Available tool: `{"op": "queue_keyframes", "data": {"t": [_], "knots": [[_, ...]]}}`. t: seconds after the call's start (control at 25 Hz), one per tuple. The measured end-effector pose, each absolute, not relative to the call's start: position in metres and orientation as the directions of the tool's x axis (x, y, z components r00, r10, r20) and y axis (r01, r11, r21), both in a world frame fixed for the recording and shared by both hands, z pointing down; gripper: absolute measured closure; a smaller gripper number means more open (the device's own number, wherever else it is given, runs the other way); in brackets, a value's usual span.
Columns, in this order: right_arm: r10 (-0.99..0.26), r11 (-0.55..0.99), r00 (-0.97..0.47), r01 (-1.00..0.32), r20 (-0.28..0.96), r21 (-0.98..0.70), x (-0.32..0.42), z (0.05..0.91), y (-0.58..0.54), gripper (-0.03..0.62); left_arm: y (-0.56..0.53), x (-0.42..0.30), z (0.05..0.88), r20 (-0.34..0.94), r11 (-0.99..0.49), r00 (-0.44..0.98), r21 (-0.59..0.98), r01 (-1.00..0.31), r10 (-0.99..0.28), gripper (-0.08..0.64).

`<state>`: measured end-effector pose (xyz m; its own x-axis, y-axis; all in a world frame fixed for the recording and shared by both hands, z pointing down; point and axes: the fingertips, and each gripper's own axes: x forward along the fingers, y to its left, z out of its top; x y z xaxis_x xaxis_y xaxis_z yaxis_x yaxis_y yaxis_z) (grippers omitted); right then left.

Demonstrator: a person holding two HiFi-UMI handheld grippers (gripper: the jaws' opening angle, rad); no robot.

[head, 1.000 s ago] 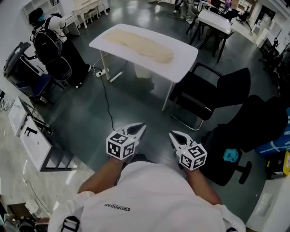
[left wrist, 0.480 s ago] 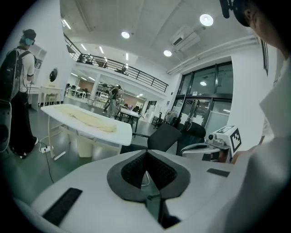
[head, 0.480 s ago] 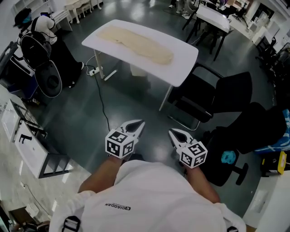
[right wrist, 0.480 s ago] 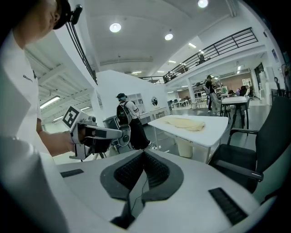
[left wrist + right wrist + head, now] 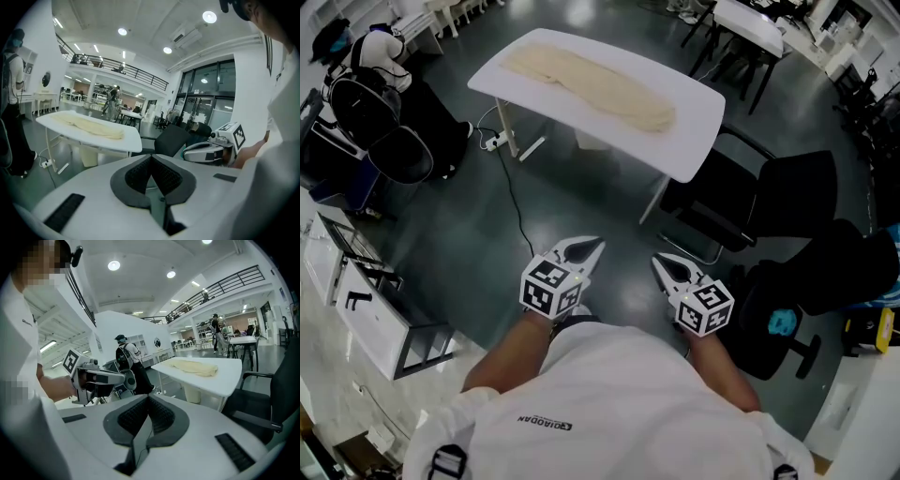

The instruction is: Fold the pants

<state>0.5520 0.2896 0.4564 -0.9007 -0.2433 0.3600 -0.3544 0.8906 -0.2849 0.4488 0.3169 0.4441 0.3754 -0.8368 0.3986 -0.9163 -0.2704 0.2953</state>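
**Status.** The pants (image 5: 591, 86), a cream garment, lie stretched lengthwise on the white counter (image 5: 698, 141), loosely bunched rather than flat, with nothing touching them. The person stands well apart from the counter, with open floor between. The left gripper (image 5: 589, 247) and right gripper (image 5: 662, 263) are held side by side in front of the body and point toward the counter. In each gripper view the jaws are pressed together with nothing between them.

**Risks, as judged from this position.**

1. Route: a black cable (image 5: 514, 202) trails across the floor from the counter's legs toward the person. A black chair (image 5: 764, 202) stands just beside the counter's near right corner. A foot could catch the cable, and a line that drifts right could put the right gripper or an elbow against the chair.

2. Jaws: both pairs are closed. If they reach the cloth that way, they will shove and wrinkle it instead of taking hold.

3. Garment: waistband and hems cannot be told apart from here. A grasp placed at a guess may catch one layer only or two unmatched points, which would give a skewed fold.

4. Surface: the top looks smooth and the cloth soft. A firm pull toward an edge could slide the pants off the counter onto the floor
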Motion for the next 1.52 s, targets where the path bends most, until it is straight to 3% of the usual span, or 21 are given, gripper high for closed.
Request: {"op": "queue_keyframes", "data": {"t": [0.48,1.0,1.52], "knots": [[-0.261,0.869,-0.892,-0.384,0.368,-0.314,0.479,0.463,0.285,0.578,0.319,0.363,0.451,0.407,-0.259,0.365,0.291,-0.921,-0.837,0.534],[-0.152,0.906,-0.921,-0.274,0.358,-0.322,0.416,0.463,0.291,0.578,0.349,0.310,0.459,0.404,-0.125,0.257,0.325,-0.937,-0.878,0.534],[-0.123,0.885,-0.939,-0.250,0.320,-0.393,0.360,0.481,0.229,0.578,0.309,0.261,0.467,0.438,-0.052,0.187,0.303,-0.952,-0.879,0.534]]}}
